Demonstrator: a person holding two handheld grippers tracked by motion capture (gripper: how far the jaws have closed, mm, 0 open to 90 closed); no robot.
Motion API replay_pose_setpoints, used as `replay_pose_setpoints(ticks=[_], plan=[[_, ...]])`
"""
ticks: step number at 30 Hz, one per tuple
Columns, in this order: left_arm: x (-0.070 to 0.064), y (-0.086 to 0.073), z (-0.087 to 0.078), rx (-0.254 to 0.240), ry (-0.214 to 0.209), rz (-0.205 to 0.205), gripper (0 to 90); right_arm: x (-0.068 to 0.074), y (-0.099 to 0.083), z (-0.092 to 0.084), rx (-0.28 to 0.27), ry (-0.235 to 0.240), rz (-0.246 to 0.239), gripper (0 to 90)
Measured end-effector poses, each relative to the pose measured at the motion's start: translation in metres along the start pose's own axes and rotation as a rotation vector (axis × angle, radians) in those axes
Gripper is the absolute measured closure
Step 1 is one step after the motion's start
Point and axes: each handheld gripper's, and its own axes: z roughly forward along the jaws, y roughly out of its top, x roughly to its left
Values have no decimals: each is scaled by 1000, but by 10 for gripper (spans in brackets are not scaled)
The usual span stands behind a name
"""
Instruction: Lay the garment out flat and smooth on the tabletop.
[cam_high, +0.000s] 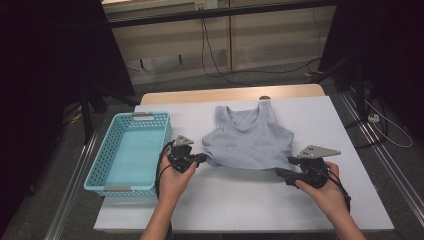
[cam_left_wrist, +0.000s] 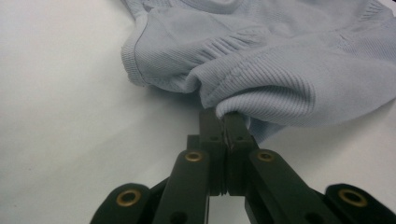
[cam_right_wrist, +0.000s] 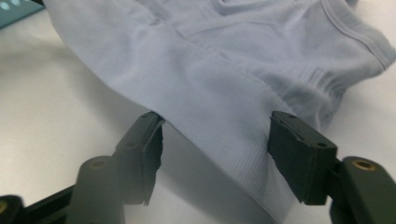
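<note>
Left gripper (cam_left_wrist: 223, 122) jaws clamp the tank top (cam_high: 248, 140) hem; right gripper (cam_right_wrist: 217, 154) jaws stand apart around it, so a one-sided pull could skew the garment.

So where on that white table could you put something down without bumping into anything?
The widest bare patch on the white table is the near strip, between the person's two forearms and below the grey tank top. There is also room on the far right, beside the top. The blue basket takes the left edge, and the left gripper crowds the gap between basket and top.
</note>
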Motion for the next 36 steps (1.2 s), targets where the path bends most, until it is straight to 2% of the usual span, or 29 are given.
replay_pose_setpoints(ticks=[6, 9, 17, 20, 25, 28, 31, 36], plan=[[0, -1, 1, 0, 1, -1, 884, 3, 3, 2, -35, 30, 9, 315], [0, -1, 1, -5, 3, -3, 862, 4, 3, 7, -27, 31, 8, 328], [2, -4, 3, 12, -12, -15, 804, 3, 6, 22, 0, -27, 3, 504], [1, -6, 4, 20, -14, -16, 795, 2, 9, 26, -4, -51, 2, 650], [2, -9, 4, 22, -18, -23, 769, -4, 10, 34, 20, -42, 13, 763], [2, -11, 3, 28, -21, -21, 758, -8, 12, 35, 15, -43, 19, 844], [1, -12, 1, 23, -22, -26, 753, -11, 15, 38, 4, -36, 19, 872], [0, -15, -3, 22, -29, -27, 744, -16, 20, 42, -23, -52, 37, 880]])
